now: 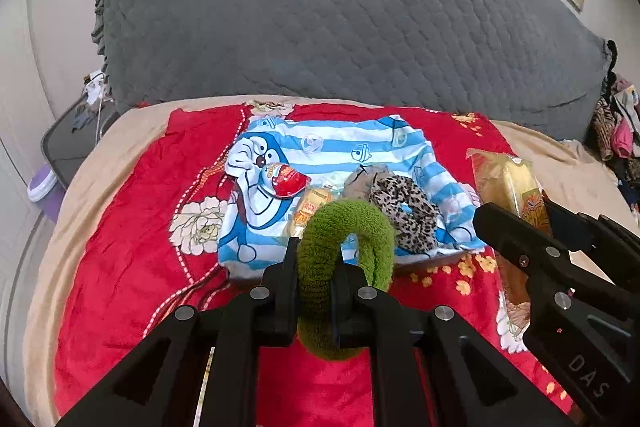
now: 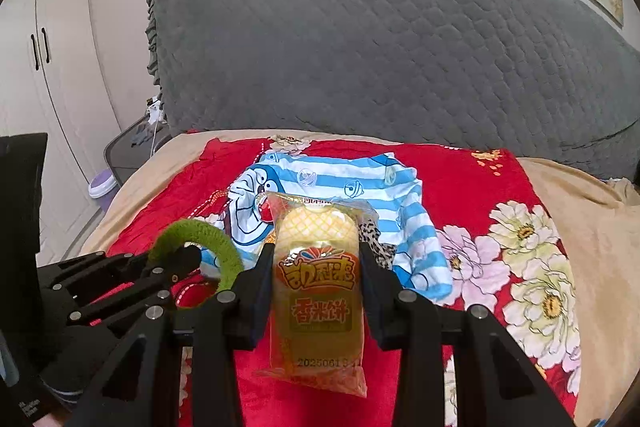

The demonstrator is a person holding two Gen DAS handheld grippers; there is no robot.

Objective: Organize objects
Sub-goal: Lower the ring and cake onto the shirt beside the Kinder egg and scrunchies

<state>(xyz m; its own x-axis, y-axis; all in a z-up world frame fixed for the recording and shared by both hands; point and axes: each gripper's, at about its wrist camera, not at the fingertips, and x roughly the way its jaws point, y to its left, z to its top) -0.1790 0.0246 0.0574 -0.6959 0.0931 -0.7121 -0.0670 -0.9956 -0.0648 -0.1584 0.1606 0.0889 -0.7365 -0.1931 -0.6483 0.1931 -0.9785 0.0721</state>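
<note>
Snack pack [image 2: 318, 291] label: 香米饼; stamped 2025061.

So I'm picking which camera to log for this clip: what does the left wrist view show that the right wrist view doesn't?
Only the left wrist view shows the red snack packet and the whole leopard scrunchie lying on the striped cloth.

Only the right wrist view shows the front label of the rice cake packet, the white wardrobe and the big white flowers.

Both show the green scrunchie in the left gripper, the right gripper and the grey headboard.
</note>
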